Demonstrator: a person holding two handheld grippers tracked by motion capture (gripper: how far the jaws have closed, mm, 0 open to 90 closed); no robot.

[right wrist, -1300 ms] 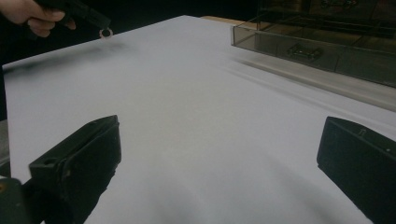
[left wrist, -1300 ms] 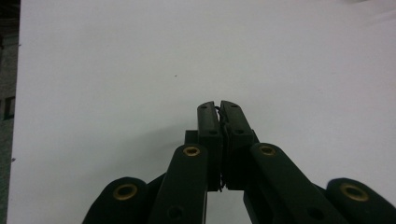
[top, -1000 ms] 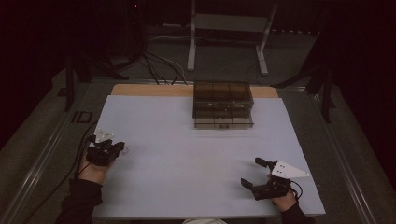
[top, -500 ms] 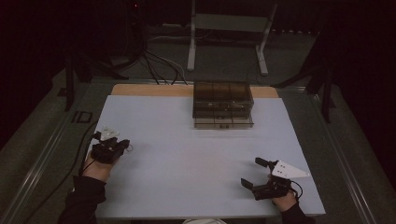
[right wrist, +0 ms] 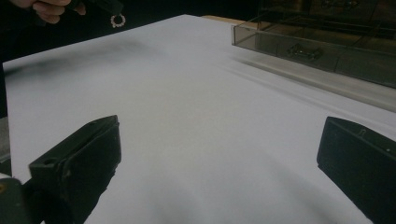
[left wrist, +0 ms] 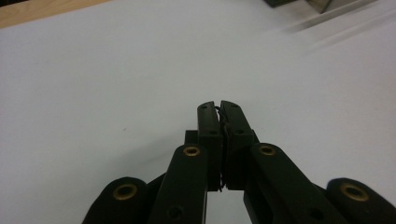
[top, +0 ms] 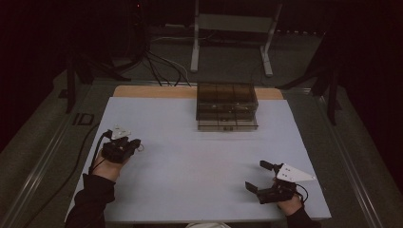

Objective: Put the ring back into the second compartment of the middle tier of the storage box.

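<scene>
My left gripper [top: 134, 144] is at the left of the white table, its jaws shut [left wrist: 219, 106] with a thin dark edge pinched between the pads. In the right gripper view a small toothed metal ring [right wrist: 117, 20] hangs from that gripper's tip, just above the table. It also appears as a pale speck, the ring [top: 141, 147], in the high view. My right gripper [top: 256, 175] rests near the front right of the table. Its jaws stand wide open [right wrist: 219, 128] with nothing between them, pointing left across the table.
A clear smoky plastic drawer box [top: 227, 107] stands at the back middle of the white table sheet [top: 190, 156], and the box [right wrist: 317, 46] holds small metal parts. A wooden strip [top: 152, 91] runs along the far edge. Cables and a metal stand lie on the floor beyond.
My left gripper has moved a little to the right and forward with the ring in it. The right gripper has stayed still.
</scene>
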